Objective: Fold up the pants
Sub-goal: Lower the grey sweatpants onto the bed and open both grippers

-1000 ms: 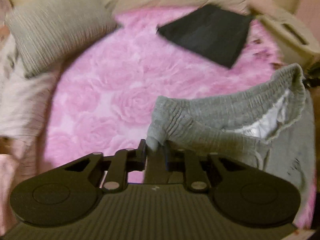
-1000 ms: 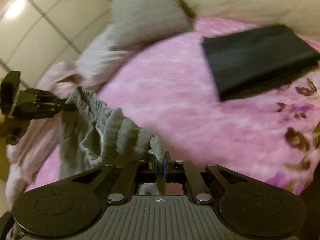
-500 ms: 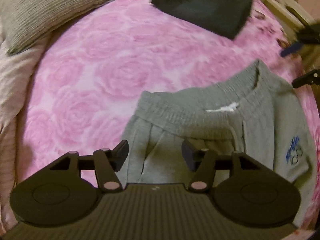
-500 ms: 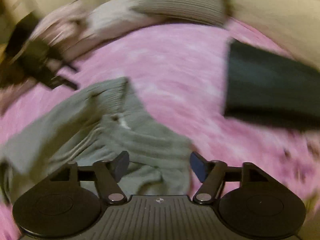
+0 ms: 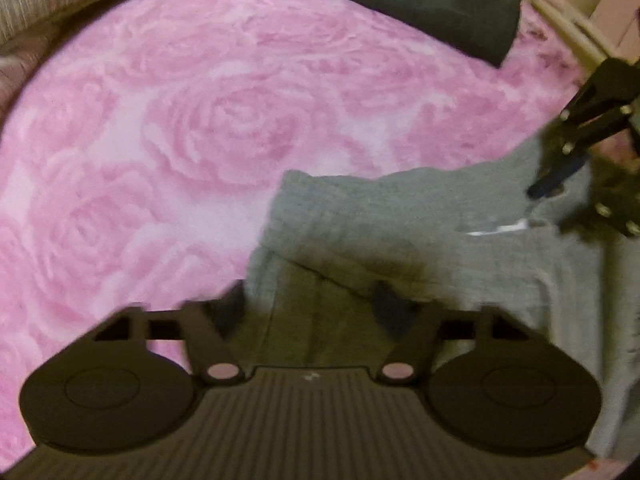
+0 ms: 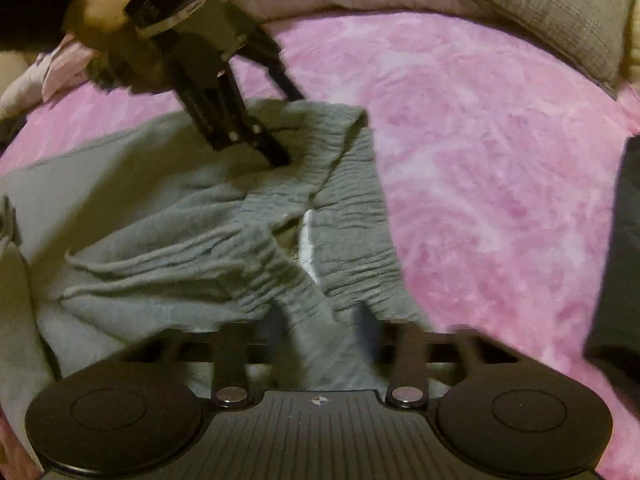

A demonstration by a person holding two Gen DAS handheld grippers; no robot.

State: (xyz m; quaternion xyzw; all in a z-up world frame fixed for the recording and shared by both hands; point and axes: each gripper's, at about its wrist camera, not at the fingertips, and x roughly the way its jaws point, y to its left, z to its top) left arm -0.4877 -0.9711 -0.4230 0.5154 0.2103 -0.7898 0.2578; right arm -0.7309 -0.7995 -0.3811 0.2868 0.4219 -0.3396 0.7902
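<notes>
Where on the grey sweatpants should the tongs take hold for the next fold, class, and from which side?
Probably the ribbed elastic waistband of the grey sweatpants, approached from above at its two outer ends. The band is thick, bunched and raised off the pink rose blanket, so it offers an edge to pinch; the legs lie flatter.

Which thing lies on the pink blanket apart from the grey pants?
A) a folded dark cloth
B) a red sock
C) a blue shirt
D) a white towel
A: a folded dark cloth lies flat on the pink blanket, away from the grey pants.
</notes>
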